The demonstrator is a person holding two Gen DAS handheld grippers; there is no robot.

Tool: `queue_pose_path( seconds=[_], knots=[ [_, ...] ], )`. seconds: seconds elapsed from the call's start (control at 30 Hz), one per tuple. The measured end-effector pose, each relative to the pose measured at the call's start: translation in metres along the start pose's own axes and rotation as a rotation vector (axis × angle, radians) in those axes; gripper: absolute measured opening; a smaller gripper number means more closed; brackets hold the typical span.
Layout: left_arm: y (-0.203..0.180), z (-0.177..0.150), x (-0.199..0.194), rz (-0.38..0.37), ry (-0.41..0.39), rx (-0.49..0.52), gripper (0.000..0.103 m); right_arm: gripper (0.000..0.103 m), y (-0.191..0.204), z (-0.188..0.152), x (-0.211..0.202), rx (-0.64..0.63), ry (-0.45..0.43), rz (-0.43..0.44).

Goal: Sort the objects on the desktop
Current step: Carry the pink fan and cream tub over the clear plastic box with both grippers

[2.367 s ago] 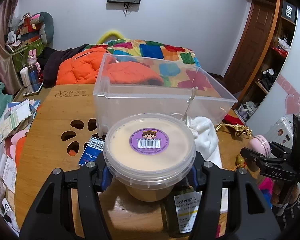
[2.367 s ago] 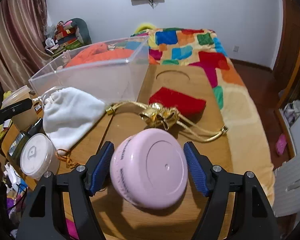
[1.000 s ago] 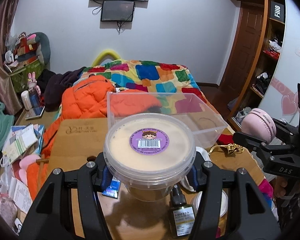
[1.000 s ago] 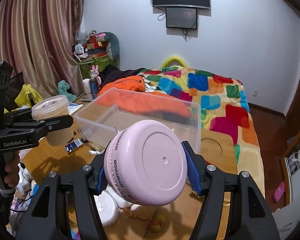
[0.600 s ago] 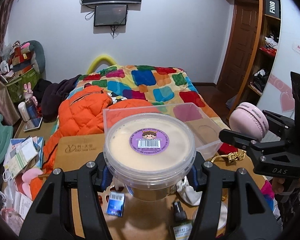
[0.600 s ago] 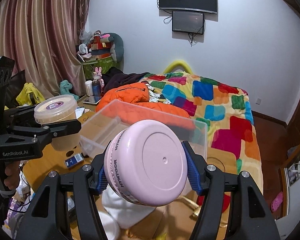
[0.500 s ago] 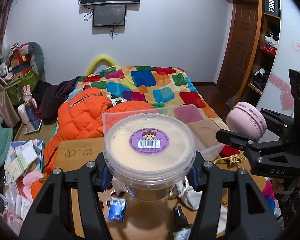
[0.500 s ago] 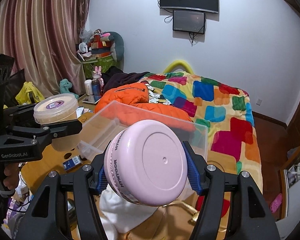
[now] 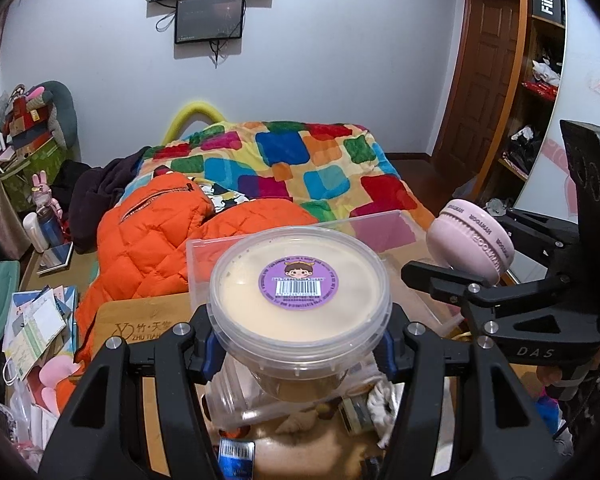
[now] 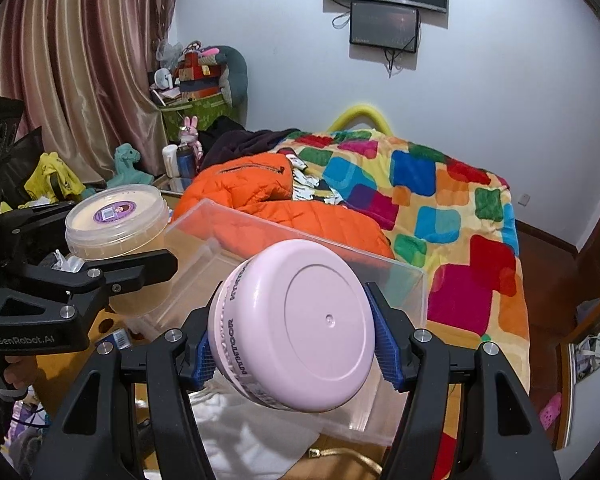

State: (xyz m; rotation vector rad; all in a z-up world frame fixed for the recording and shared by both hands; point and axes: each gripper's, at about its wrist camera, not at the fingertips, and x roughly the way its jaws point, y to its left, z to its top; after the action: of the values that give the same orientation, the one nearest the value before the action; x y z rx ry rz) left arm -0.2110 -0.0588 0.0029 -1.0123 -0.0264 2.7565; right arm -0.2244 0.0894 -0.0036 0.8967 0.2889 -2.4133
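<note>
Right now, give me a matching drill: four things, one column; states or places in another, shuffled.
1. cream tub
2. pink case
3. clear bin
4. white pouch

a. on the table, below the pink case
b. clamped in the right tongs
c. standing open on the table
d. clamped in the left tongs

Pairs: 1-d, 2-b, 3-c, 4-a

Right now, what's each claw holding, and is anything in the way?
Left gripper shut on tub. Right gripper shut on pink case. Both above clear bin; nothing blocking.
</note>
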Motion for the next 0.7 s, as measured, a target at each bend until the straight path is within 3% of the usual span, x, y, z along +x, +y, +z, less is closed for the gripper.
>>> queue_pose_path(
  seconds=[0.7],
  knots=[
    [0.009,0.008,0.062,0.018,0.113,0.041,0.058,0.06,-0.025,0.005,0.066,-0.027,0.141,0.013]
  ],
)
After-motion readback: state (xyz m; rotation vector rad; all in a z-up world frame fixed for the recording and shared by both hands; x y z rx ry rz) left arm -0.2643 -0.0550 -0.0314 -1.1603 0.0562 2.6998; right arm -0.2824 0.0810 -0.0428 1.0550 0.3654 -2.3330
